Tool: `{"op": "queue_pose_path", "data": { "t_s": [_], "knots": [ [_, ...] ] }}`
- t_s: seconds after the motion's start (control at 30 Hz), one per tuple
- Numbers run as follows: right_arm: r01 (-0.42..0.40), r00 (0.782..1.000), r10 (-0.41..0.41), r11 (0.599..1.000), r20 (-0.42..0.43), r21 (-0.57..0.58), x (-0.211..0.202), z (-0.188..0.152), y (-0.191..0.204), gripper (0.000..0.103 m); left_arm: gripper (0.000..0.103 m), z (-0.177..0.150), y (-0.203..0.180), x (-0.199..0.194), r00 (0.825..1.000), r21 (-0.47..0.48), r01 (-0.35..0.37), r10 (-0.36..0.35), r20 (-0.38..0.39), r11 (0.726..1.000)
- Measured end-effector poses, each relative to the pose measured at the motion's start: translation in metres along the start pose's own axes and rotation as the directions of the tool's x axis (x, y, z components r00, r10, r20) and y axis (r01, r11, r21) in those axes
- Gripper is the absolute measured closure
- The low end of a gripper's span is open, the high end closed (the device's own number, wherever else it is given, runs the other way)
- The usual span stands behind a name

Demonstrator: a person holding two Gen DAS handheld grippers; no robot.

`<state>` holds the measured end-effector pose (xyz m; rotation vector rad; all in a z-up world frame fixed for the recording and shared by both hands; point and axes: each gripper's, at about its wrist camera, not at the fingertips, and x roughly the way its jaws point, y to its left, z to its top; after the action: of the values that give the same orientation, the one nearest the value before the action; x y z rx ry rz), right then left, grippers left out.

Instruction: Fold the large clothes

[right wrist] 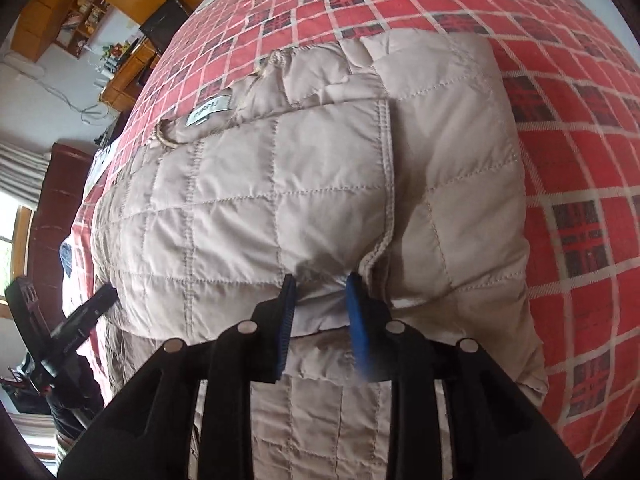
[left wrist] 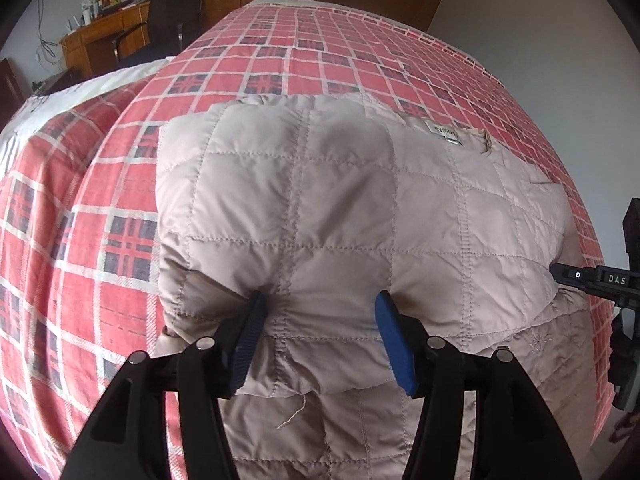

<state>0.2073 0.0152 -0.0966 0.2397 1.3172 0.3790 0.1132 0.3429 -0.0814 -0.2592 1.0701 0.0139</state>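
Note:
A beige quilted jacket (left wrist: 340, 200) lies folded over itself on the bed with a red plaid cover (left wrist: 280, 60), its collar label (left wrist: 444, 132) facing up at the far side. My left gripper (left wrist: 320, 312) is open, its blue pads (left wrist: 252, 332) spread wide either side of the folded edge's left part. The right gripper (right wrist: 320, 292) is shut on a pinch of the jacket (right wrist: 280, 180) at the fold's right part, beside a stitched seam. Each gripper shows at the other view's edge: the right one's body (left wrist: 592, 280) and the left one's (right wrist: 92, 308).
The plaid cover (right wrist: 580, 160) stretches far beyond the jacket on all sides. A white sheet (left wrist: 80, 92) lies at the bed's left end. A wooden desk (left wrist: 104, 36) and a black chair (left wrist: 172, 12) stand behind the bed. A dark headboard (right wrist: 56, 200) is at the left.

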Motion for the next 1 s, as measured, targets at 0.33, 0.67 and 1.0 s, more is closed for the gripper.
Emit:
{"op": "queue_pose_path", "data": {
  "t_s": [0.33,0.67,1.0],
  "knots": [
    [-0.067,0.994,0.081,0.985,0.078,-0.159,-0.100,-0.069,-0.010,0.052,0.036,-0.074,0.040,-0.094,0.999,-0.016,0.017,-0.018,-0.048,1.000],
    [0.014,1.000,-0.012,0.989,0.013,-0.148,-0.125,-0.166,-0.054,0.044,0.036,-0.178,0.068,-0.121,0.980,-0.060,-0.021,0.008,-0.200,0.998],
    [0.014,0.995,-0.024,0.994,-0.092,-0.109,-0.126,-0.230,-0.092,0.035,0.036,-0.225,0.066,-0.117,0.948,-0.091,0.045,-0.071,-0.310,0.995]
  ]
}}
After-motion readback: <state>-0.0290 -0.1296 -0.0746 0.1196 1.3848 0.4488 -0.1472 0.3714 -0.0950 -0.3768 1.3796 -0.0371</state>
